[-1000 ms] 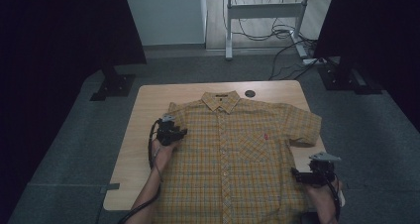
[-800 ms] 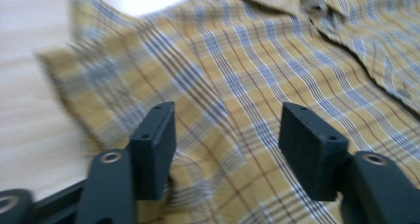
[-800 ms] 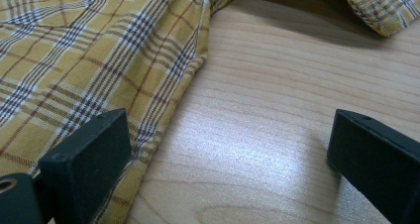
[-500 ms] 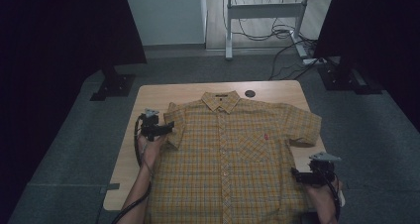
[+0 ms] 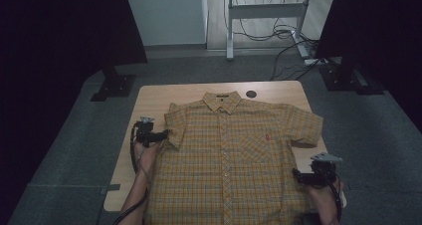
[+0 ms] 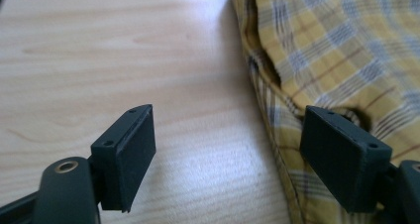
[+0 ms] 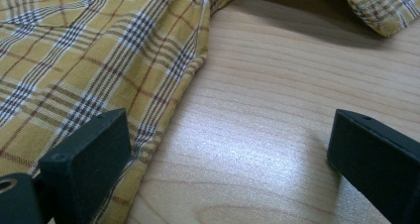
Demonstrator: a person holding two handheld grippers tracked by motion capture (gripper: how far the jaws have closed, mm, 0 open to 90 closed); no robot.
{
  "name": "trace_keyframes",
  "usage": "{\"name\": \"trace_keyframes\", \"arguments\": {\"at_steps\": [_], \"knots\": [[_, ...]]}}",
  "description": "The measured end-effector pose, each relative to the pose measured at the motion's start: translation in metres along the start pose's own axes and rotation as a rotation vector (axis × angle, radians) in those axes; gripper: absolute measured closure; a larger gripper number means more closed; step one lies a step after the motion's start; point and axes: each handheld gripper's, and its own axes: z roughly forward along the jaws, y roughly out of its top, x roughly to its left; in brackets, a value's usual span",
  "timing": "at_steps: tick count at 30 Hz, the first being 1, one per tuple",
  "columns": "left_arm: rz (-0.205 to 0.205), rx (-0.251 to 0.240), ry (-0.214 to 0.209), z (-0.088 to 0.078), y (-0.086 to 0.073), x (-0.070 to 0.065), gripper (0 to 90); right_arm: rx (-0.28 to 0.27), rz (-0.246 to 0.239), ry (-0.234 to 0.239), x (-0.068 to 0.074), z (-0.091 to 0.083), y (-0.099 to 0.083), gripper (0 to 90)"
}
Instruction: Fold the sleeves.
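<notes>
Shirt laid out flat, both tools free of the cloth

One yellow plaid shirt (image 5: 231,160) lies face up on the wooden surface (image 5: 149,98), buttoned, collar toward the far edge, both short sleeves spread out to the sides. It covers most of the surface and its hem runs off the near edge. The spreading looks about done: the front lies smooth, the sleeves are out, and no fold has been started yet. If folding is the aim, all of it is left.

The left tool (image 5: 160,134) sits at the end of the shirt's left sleeve. Its jaws have just been opening and now stand wide apart, with bare wood between them and the sleeve's edge (image 6: 277,115) under the jaw on the cloth side; nothing is gripped. The right tool (image 5: 307,175) rests near the shirt's right side seam, below the right sleeve, jaws also wide apart, one over the cloth edge (image 7: 163,110) and one over bare wood, holding nothing.

Count: one shirt, two tools, one surface, one small dark round disc (image 5: 251,93) near the far edge by the collar
</notes>
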Motion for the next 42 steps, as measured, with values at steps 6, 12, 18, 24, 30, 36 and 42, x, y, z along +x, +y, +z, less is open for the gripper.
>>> {"name": "trace_keyframes", "arguments": {"at_steps": [6,12,18,24,30,36,42], "knots": [[0.003,0.006,-0.008,0.006,-0.002,-0.006,21.9,0.000,0.000,0.000,0.000,0.000,0.000,2.7],[0.034,-0.013,-0.022,0.004,0.007,-0.017,21.9,0.000,0.000,0.000,0.000,0.000,0.000,2.7],[0.071,-0.042,-0.074,0.004,0.015,-0.040,21.9,0.000,-0.001,0.001,0.000,0.000,0.000,2.7],[0.092,-0.043,-0.125,0.009,0.019,-0.060,21.8,0.000,-0.002,0.002,0.000,0.000,0.000,2.7],[0.107,-0.037,-0.173,0.015,0.020,-0.077,21.6,0.000,-0.002,0.002,0.000,0.000,0.000,2.8],[0.128,-0.031,-0.210,0.020,0.018,-0.092,21.5,0.000,-0.003,0.003,0.000,0.000,0.000,2.7],[0.133,-0.013,-0.236,0.024,0.015,-0.098,21.2,0.000,-0.004,0.003,0.000,0.000,0.000,2.7]]}}
